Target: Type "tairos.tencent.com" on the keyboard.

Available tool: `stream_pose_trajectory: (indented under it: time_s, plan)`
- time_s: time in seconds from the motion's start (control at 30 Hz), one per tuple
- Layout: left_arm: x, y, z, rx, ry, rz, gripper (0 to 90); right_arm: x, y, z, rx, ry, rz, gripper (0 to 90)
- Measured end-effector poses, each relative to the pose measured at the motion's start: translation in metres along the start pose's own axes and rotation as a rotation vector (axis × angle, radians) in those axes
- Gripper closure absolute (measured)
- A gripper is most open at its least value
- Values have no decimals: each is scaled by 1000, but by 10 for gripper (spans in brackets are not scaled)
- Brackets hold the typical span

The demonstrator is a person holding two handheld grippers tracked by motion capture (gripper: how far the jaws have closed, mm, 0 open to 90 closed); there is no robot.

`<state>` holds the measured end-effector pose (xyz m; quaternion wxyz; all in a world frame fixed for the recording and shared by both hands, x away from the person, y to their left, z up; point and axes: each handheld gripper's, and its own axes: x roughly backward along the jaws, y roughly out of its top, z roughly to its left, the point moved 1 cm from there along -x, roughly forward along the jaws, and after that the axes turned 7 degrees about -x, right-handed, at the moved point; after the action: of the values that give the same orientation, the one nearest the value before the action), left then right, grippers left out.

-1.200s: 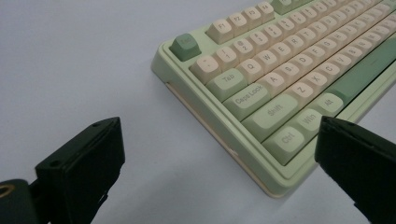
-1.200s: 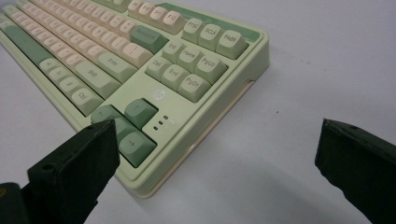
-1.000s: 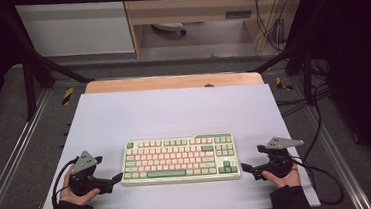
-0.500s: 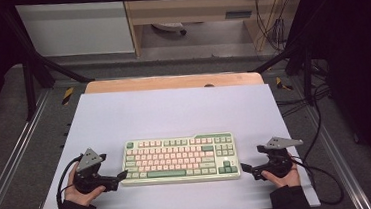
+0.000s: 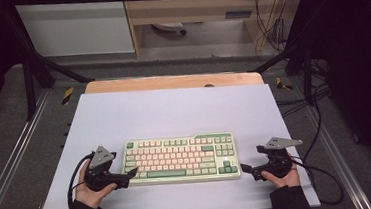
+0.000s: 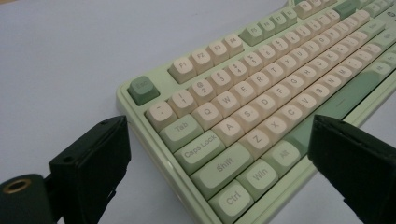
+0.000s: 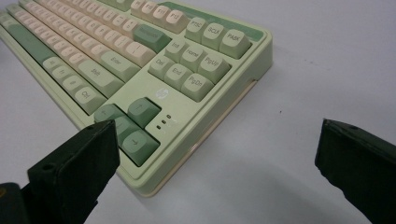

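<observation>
A pale green keyboard (image 5: 180, 160) with cream and green keys lies flat near the front of the white table top (image 5: 174, 110). My left gripper (image 5: 130, 174) is at its left end, open; in the left gripper view (image 6: 217, 135) the jaws straddle the front-left corner by the Ctrl and Shift keys (image 6: 219, 170). My right gripper (image 5: 245, 170) is open just off the keyboard's right end. In the right gripper view (image 7: 215, 135) the left jaw is over the arrow keys (image 7: 135, 126) and the right jaw over bare table. Neither gripper holds anything.
A wooden strip (image 5: 171, 82) runs along the table's far edge. Black frame bars and metal rails (image 5: 8, 168) flank the table. Cables (image 5: 319, 174) trail off to the right. The white surface stretches open behind the keyboard.
My left gripper has slid to the right until its jaws reach the keyboard's left end. The right gripper and the keyboard have stayed put.
</observation>
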<state>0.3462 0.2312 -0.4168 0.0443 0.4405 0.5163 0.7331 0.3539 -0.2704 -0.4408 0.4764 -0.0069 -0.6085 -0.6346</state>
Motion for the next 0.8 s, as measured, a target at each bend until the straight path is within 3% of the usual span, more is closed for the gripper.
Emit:
stream_pose_trajectory:
  time_s: [0.27,0.47,0.8]
  plan:
    - [-8,13,-12,-17,-6,8,127,0,0,0,3,-5,3,4]
    - [-9,27,-18,-20,-11,-18,204,0,0,0,7,-3,7,5]
    - [-19,39,-26,-24,-35,-25,407,0,0,0,3,-1,5,4]
